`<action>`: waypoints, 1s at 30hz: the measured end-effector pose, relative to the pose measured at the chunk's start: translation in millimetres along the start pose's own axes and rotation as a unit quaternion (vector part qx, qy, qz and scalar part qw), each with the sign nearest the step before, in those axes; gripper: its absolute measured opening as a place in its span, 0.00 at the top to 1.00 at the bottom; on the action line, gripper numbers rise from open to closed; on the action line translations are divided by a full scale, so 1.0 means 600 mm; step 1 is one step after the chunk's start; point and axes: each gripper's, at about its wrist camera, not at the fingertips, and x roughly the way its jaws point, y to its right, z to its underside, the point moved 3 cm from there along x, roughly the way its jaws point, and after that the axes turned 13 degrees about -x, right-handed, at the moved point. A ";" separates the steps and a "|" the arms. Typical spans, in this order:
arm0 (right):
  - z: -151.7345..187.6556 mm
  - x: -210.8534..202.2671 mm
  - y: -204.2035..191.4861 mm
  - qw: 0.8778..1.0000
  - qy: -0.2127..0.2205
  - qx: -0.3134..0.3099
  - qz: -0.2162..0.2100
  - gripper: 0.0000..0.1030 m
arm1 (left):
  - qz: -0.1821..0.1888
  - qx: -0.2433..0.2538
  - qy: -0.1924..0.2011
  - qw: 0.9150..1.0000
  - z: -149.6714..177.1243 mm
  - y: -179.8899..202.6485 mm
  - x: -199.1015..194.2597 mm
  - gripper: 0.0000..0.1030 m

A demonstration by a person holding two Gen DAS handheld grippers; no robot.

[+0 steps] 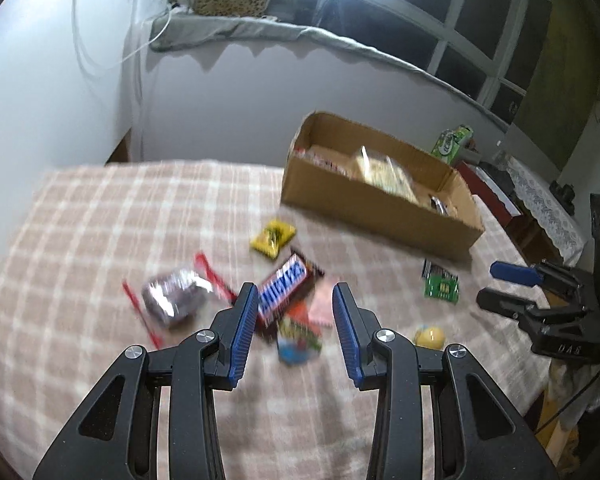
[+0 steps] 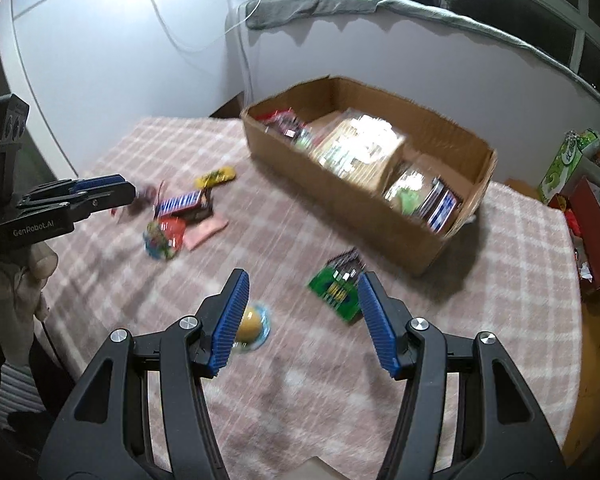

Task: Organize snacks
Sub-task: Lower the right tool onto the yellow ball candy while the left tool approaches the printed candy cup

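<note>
A cardboard box holding several snack packs stands at the back of the checked tablecloth. My left gripper hovers open and empty over a loose pile: a Snickers bar, a pink pack, a colourful pack, a silver foil pack and a yellow pack. My right gripper is open above the cloth, with nothing between its pads. A green pack lies by its right finger and a yellow jelly cup by its left.
A green carton and a red box sit on furniture to the right of the table. A wall runs behind the box, with a window sill above it. A person's hand holds the left gripper's handle.
</note>
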 end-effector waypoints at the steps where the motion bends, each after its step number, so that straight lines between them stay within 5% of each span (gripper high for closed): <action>1: 0.004 0.003 -0.004 1.000 -0.002 0.001 -0.001 0.42 | 0.001 -0.005 -0.004 1.000 0.010 -0.001 0.004 0.64; 21: 0.040 0.076 -0.065 0.999 -0.035 -0.001 -0.028 0.42 | -0.017 -0.029 -0.034 0.999 0.037 -0.019 0.058 0.64; 30: 0.036 0.087 -0.073 0.999 -0.036 -0.010 -0.033 0.57 | -0.019 -0.022 -0.035 0.999 0.038 -0.019 0.072 0.67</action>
